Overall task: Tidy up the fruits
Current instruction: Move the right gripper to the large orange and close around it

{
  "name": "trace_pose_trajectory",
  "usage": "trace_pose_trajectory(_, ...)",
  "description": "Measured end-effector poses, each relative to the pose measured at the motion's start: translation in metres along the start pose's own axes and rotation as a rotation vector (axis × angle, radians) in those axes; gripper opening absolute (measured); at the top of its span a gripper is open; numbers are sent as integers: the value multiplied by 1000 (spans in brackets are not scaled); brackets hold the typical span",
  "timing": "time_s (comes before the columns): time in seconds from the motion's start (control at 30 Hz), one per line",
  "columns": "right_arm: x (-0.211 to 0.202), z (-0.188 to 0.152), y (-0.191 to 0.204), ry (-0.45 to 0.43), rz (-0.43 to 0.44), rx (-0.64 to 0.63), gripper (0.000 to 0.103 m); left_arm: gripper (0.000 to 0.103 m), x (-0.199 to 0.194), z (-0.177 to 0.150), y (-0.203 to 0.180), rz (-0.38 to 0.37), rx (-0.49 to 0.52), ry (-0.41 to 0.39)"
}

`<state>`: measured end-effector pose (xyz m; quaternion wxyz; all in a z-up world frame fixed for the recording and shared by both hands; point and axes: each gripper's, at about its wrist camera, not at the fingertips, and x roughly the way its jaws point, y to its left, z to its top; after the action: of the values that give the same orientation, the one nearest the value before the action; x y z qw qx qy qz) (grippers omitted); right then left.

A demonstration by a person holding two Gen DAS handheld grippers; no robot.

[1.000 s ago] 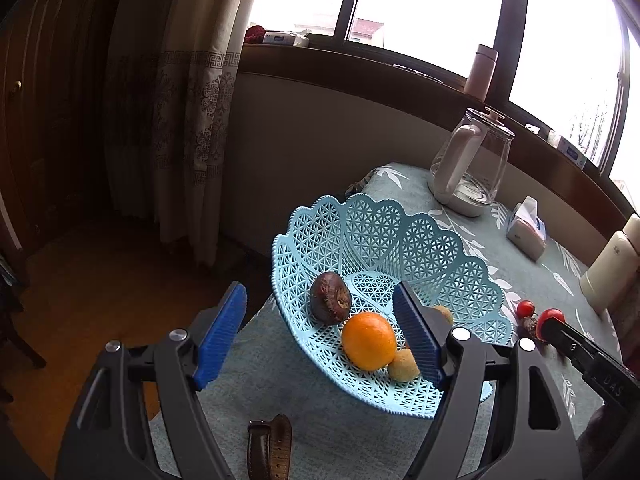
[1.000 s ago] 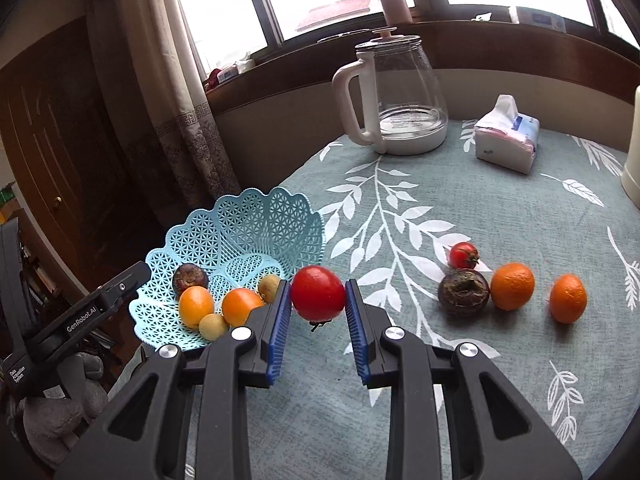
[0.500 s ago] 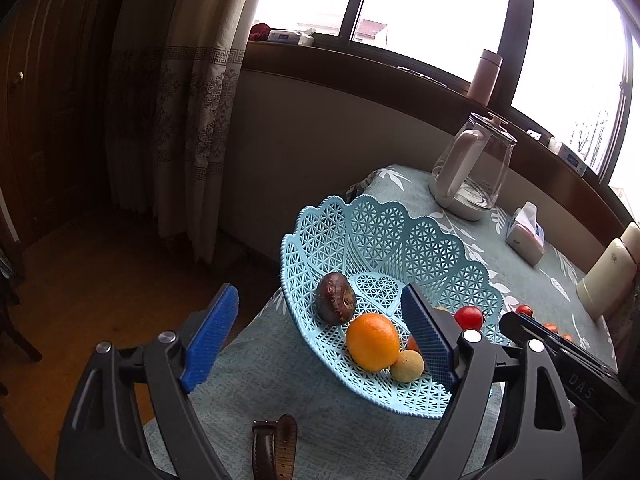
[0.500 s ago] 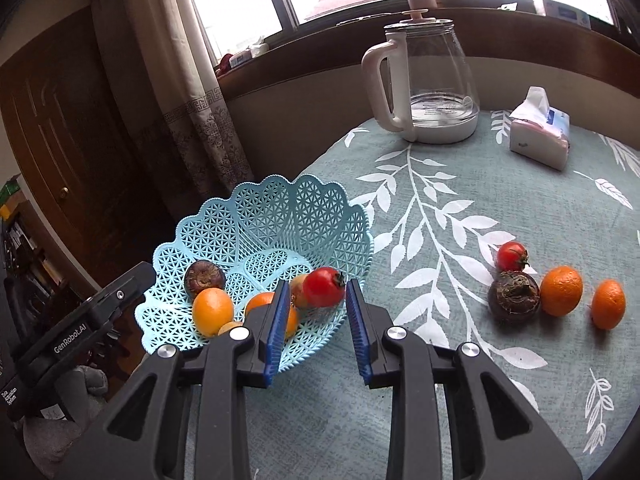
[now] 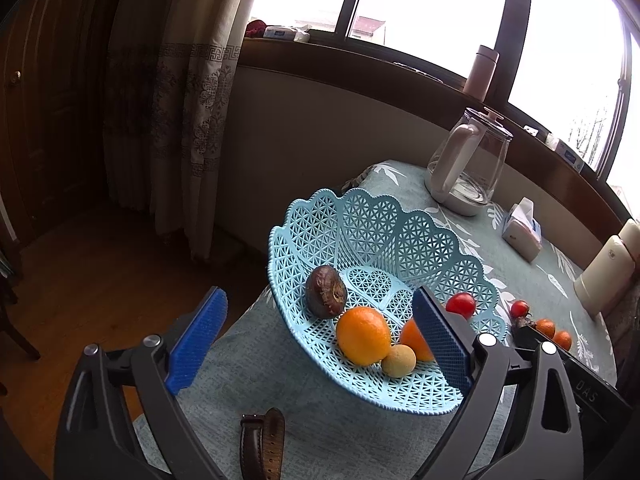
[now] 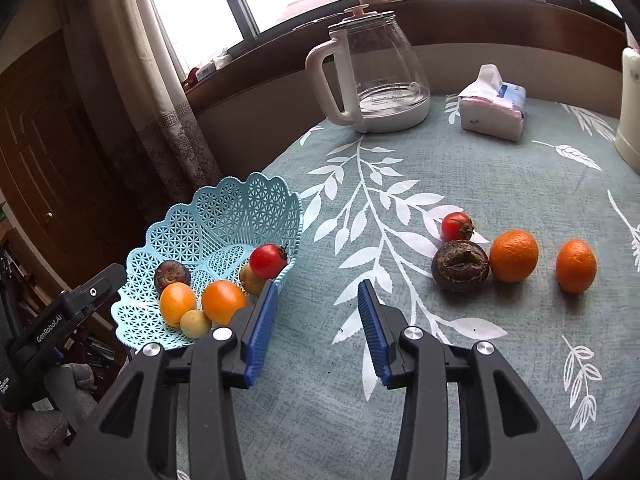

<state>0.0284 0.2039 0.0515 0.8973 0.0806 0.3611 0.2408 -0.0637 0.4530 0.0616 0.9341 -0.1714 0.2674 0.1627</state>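
- Right gripper [image 6: 316, 320]: fingers apart, empty, above the counter [image 6: 460, 172].
- Left gripper [image 5: 320, 340]: fingers apart, casing reads "GenRobot.AI".
- Tomato [image 6: 268, 261] sits inside the blue basket [image 6: 224, 216].

Each tool is black plastic: the left tool [image 5: 316, 344] and right tool [image 6: 316, 322] both carry ridged blue pads on two angular fingers, with silver screw heads behind the pads and triangular cut-outs lower down.
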Motion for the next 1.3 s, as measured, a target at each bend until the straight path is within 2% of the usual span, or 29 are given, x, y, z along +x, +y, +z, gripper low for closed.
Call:
trace_pose_trajectory(0.23,-6,-5,-21,0,-37,41,43,95,-2,-1,-4,-7,6,1)
trace_pose_trajectory(0.37,-12,-9,-32,-13,-66,59,59,95,-4,-1,-9,-15,16,-1)
trace_pose_trajectory(0.97,-36,-8,-119,-25,-239,197,59,96,-7,-5,-37,-67,77,10)
trace_pose_trajectory(1.3,-28,3,-148,-28,-297,223,59,96,-7,-8,-54,-85,117,19)
